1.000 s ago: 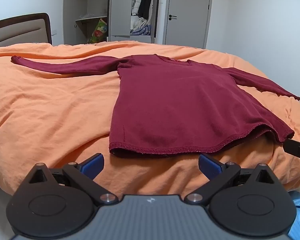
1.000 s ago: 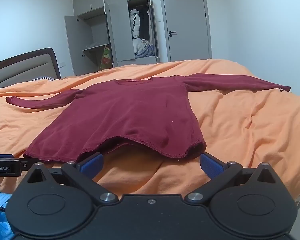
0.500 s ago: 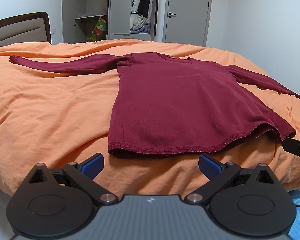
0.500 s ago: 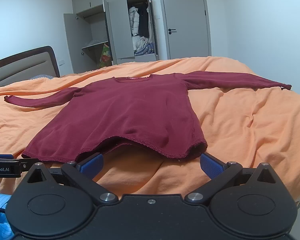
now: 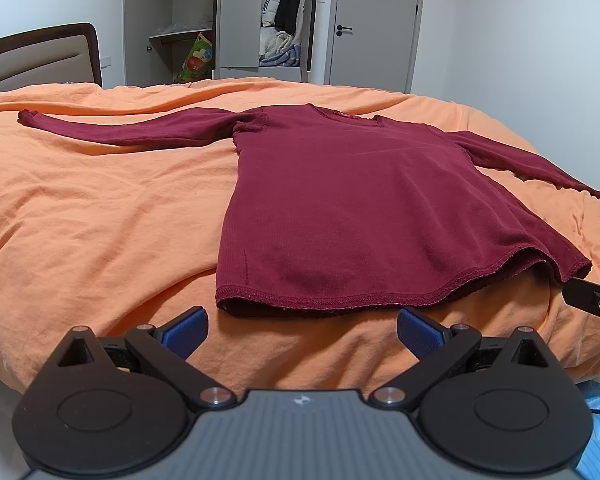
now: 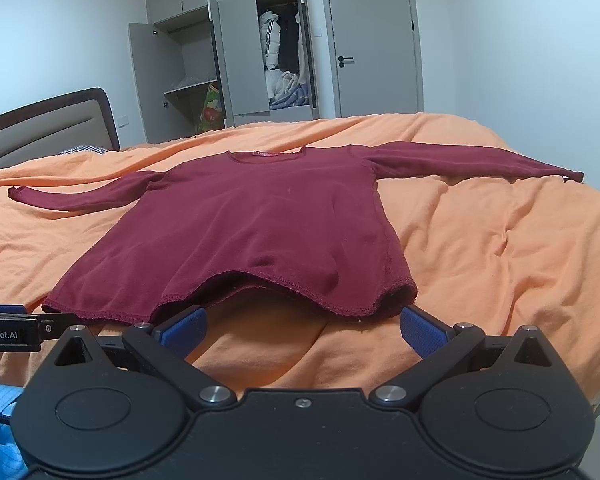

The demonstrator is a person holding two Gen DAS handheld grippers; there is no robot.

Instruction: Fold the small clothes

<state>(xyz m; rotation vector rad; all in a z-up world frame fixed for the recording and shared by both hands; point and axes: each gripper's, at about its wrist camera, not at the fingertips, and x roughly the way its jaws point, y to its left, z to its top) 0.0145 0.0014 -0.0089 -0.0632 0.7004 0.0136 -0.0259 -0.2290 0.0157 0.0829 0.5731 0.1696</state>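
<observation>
Both views have crept slightly closer to the dark red long-sleeved knit top (image 5: 352, 208) spread flat on the orange bedcover (image 5: 100, 220), my left gripper (image 5: 302, 330) and right gripper (image 6: 302, 330) spread wide and empty just short of its soft, limp hem, where I judge I should pinch.

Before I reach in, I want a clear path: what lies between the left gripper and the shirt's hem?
Only bare orange bedspread, as the left wrist view shows. The left gripper, jaws open, sits just short of the maroon shirt hem.
</observation>
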